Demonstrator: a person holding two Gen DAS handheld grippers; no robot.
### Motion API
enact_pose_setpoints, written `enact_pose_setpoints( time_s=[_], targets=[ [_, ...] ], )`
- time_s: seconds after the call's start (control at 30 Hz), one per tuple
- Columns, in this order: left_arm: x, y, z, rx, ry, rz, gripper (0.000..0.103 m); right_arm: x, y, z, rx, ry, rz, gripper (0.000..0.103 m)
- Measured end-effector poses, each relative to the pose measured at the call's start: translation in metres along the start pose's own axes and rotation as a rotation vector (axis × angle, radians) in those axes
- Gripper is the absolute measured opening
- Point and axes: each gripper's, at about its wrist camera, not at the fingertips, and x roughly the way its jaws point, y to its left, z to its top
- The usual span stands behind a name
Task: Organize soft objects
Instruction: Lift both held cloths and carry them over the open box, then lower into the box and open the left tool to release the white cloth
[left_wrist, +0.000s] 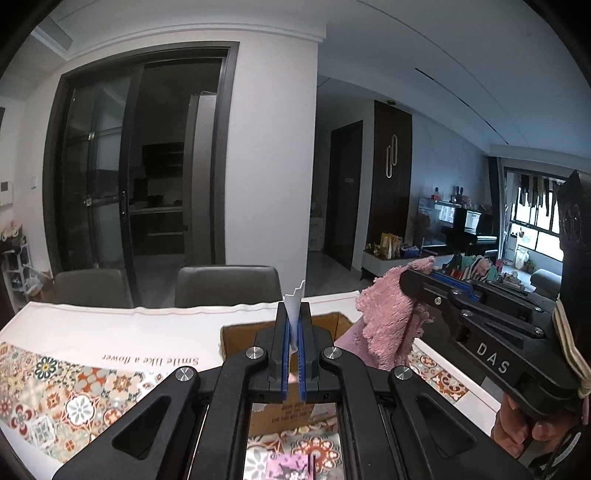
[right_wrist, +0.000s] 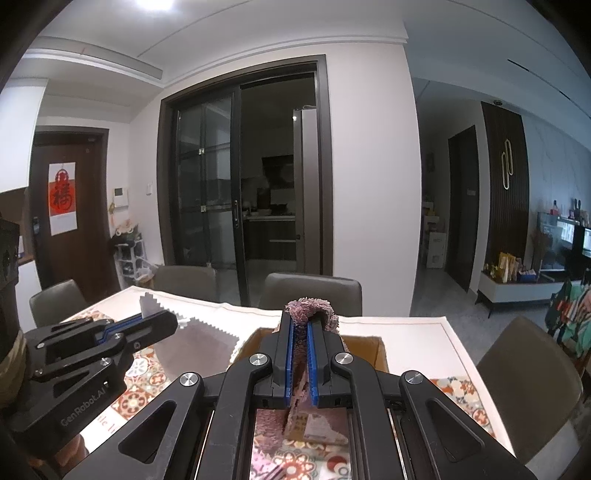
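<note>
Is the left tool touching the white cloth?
Touching. The left wrist view shows the left tool shut on the white cloth, its zigzag edge sticking up between the blue pads.

A patterned tablecloth (left_wrist: 74, 391) with printed words covers the table. Behind the table stand grey chairs (right_wrist: 312, 291). A dark sliding glass door (right_wrist: 207, 192) is partly open to a kitchen. A red paper (right_wrist: 62, 192) hangs on the brown door at left.

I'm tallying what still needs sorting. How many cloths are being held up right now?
2. A white zigzag-edged cloth is clamped in the left tongs; a pink fluffy cloth is clamped in the right tongs, both above the cardboard box. More may lie hidden inside.
</note>
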Motion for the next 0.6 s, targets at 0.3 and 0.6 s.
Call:
enact_pose_setpoints(
  time_s=[0.3,0.6],
  targets=[
    [0.046,0.007,0.016,-0.004,0.026,-0.014,0.006,0.034,-0.013,0.018,-0.012,0.013,-0.002,0.008],
    [0.101,0.013,0.016,-0.018,0.097,-0.006,0.006,0.086,-0.031,0.016,-0.008,0.089,0.016,0.008]
  ],
)
